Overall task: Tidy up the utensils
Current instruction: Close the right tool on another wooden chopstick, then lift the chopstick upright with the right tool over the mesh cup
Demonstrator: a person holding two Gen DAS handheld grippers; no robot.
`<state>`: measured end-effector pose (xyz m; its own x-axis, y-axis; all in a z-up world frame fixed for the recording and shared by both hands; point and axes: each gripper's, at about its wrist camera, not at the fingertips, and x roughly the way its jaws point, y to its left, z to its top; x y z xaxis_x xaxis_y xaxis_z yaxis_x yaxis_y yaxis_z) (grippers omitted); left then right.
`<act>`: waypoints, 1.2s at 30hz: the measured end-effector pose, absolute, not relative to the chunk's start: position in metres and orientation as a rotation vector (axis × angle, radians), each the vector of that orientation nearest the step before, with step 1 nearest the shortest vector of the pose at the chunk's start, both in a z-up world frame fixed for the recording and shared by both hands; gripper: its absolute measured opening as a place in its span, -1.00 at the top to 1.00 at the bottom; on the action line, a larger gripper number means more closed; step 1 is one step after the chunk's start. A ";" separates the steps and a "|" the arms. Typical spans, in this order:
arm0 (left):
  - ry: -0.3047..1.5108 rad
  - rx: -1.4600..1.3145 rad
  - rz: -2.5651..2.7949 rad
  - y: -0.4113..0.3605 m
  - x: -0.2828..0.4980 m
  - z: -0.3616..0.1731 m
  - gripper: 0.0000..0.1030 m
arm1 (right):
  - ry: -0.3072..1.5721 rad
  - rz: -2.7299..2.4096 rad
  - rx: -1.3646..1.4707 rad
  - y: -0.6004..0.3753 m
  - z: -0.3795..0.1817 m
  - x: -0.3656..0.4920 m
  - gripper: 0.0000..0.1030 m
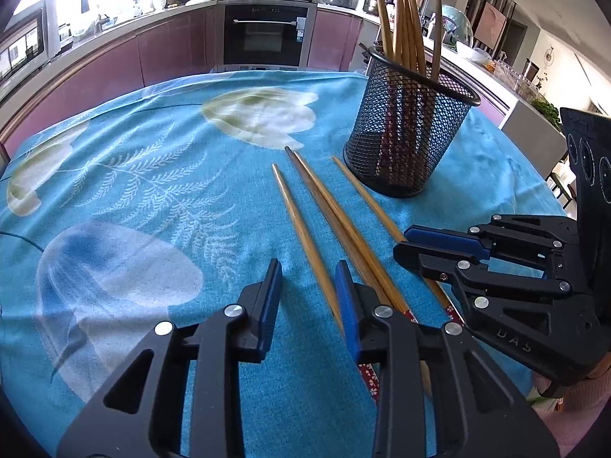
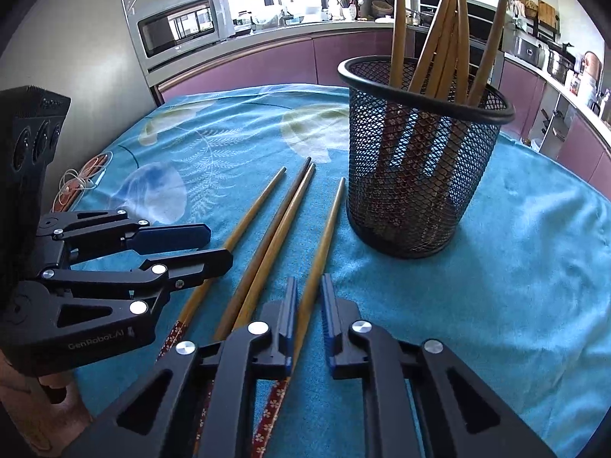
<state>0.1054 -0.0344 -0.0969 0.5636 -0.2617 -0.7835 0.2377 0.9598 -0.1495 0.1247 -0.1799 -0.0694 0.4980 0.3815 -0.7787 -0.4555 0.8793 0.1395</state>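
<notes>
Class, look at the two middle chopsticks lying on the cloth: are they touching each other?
Touching. The right wrist view shows the two middle chopsticks pressed side by side, no cloth between.

4 chopsticks [image 2: 267,236] flat (beside holder [image 2: 420,160])

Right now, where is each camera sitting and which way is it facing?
Left wrist: on the left gripper, facing forward and down over four loose chopsticks toward the mesh holder; its own fingers show, the right gripper at right.
Right wrist: on the right gripper, same heading, nearer the holder; its fingers close around one chopstick, left gripper at left.
Both share: tablecloth, chopsticks, holder, purple cabinets.
</notes>
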 end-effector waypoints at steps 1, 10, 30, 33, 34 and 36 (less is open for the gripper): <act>0.925 -0.031 -0.291 -0.034 0.106 -0.097 0.45 | 0.921 0.507 -0.078 -0.181 -0.070 0.125 0.83; 0.935 -0.098 -0.269 -0.026 0.110 -0.098 0.77 | 0.937 0.521 0.007 -0.192 -0.070 0.128 0.88; 0.955 -0.101 -0.359 -0.031 0.096 -0.099 0.84 | 0.952 0.605 0.006 -0.189 -0.069 0.123 0.88; 0.958 -0.097 -0.365 -0.031 0.097 -0.101 0.84 | 0.960 0.600 -0.004 -0.187 -0.070 0.125 0.88; 0.957 -0.095 -0.366 -0.032 0.096 -0.100 0.84 | 0.960 0.601 -0.006 -0.187 -0.070 0.125 0.88; 0.958 -0.092 -0.367 -0.032 0.098 -0.101 0.83 | 0.960 0.602 -0.006 -0.187 -0.070 0.126 0.88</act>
